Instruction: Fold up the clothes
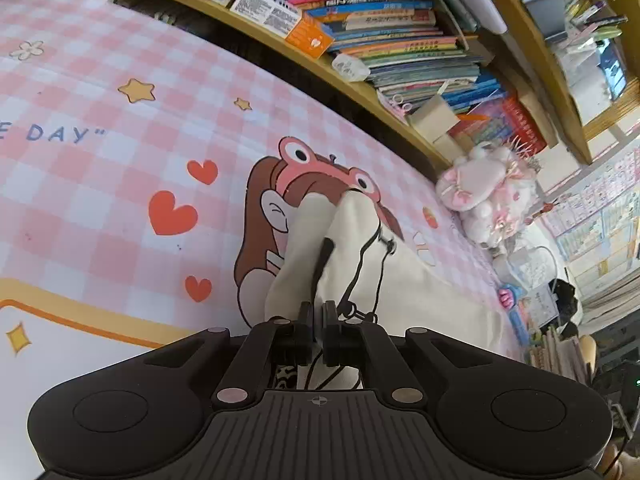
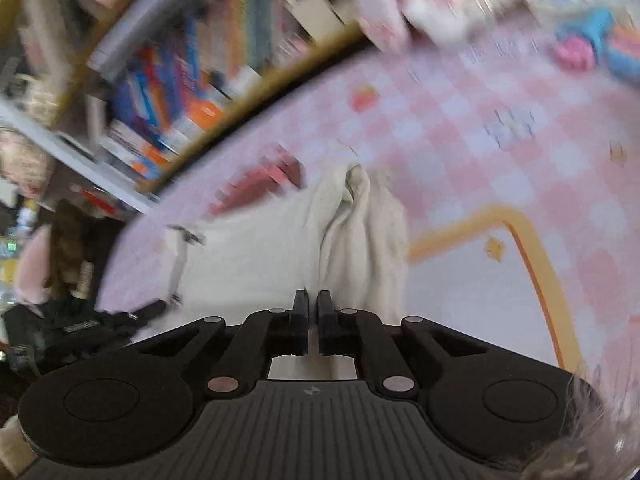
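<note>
The soft cream garment (image 1: 352,240) was bunched in ridges. Both the left tool (image 1: 319,312) and right tool (image 2: 313,304) were pinched closed on its cloth above the checked bed (image 1: 100,184).

Bed (image 1: 100,184) under pink-and-white checked sheet printed with hearts, stars, cartoon figure, "DAY" lettering, orange-bordered white panel. Cream garment (image 1: 420,280) with black line print lies on sheet, one part bunched and raised. Plush toy (image 1: 484,192) sits at bed's far edge beside wooden bookshelf (image 1: 360,88); small pink-and-blue toy (image 1: 510,300) near it.
</note>
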### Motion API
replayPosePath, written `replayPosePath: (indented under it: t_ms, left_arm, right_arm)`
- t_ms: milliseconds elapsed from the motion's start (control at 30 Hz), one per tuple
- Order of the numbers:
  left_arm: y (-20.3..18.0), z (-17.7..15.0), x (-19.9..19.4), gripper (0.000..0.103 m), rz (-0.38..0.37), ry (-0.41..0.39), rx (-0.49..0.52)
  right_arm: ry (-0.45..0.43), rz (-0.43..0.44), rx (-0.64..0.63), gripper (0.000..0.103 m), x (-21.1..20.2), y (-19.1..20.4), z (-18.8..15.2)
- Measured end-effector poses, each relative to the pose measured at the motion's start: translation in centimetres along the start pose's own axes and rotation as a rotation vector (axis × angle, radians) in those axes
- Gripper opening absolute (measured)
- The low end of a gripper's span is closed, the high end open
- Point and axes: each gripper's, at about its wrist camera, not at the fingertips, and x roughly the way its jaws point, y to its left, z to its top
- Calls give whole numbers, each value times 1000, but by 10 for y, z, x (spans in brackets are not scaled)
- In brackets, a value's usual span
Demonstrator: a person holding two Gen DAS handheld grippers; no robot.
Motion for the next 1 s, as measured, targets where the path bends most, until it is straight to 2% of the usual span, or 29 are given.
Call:
replayPosePath:
  t_ms: [200, 233, 267, 300, 333, 367, 533, 800, 833, 900, 933, 967, 1000]
  left_arm:
    - [-2, 0, -14, 13, 31, -40, -1]
    - [-1, 0, -18, 18, 34, -54, -3]
    - [0, 0, -21, 29, 40, -60, -6]
    - [1, 0, -21, 36, 49, -53, -10]
    - [2, 0, -21, 51, 59, -45, -14]
    - [4, 0, -20, 60, 68, -37, -17]
    - [2, -4, -9, 62, 97, 26, 7]
    - [1, 2, 4, 64, 118, 7, 13]
    - [1, 2, 6, 62, 118, 4, 12]
    - [-1, 1, 8, 59, 115, -2, 11]
    - [-3, -1, 7, 40, 110, 0, 14]
    - [-5, -3, 7, 31, 104, 2, 17]
    - [-8, -5, 7, 30, 99, 3, 20]
  right_arm:
    - [-13, 6, 15, 7, -2, -2, -1]
    - [-29, 0, 8, 11, -6, 0, -1]
    - [-44, -7, 0, 15, -10, 1, -1]
    - [-58, -14, -12, 32, -14, 4, -1]
    - [-71, -24, -25, 51, -16, 6, -1]
    - [-78, -36, -35, 56, -18, 7, 0]
    - [-32, -52, -10, 63, -11, -1, 0]
    - [43, -54, 46, 62, 3, -11, 2]
    - [48, -51, 51, 61, 4, -11, 2]
    - [58, -46, 58, 47, 6, -11, 3]
    - [66, -45, 54, 41, 8, -10, 3]
    - [73, -44, 49, 36, 9, -9, 3]
    - [73, -43, 37, 34, 9, -8, 3]
